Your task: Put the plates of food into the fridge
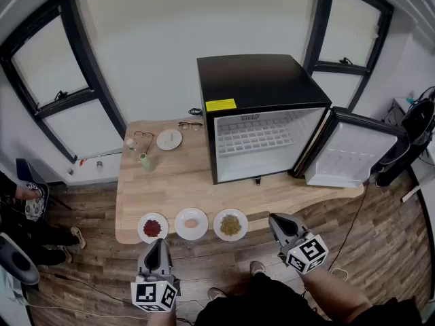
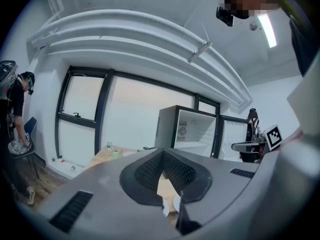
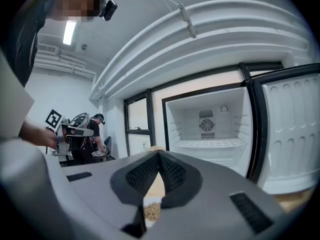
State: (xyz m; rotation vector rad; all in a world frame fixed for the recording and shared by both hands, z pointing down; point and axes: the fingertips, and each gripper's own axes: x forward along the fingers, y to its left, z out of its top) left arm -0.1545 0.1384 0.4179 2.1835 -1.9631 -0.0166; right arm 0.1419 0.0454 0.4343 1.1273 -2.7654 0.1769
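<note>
Fingers [image 2: 145, 173] clenched empty on left gripper [image 1: 158, 243] and right gripper [image 1: 274, 220] — both nearly level, short of the table [image 1: 183, 182].

A wooden table [image 1: 177, 182] carries the open fridge [image 1: 255, 87] and three food plates [image 1: 192, 223].

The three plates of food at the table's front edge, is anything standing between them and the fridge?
Nothing visible does. The door of the fridge stands open, and the tabletop between the plates and the opening is bare. The green container and small plate sit off at the back left.
</note>
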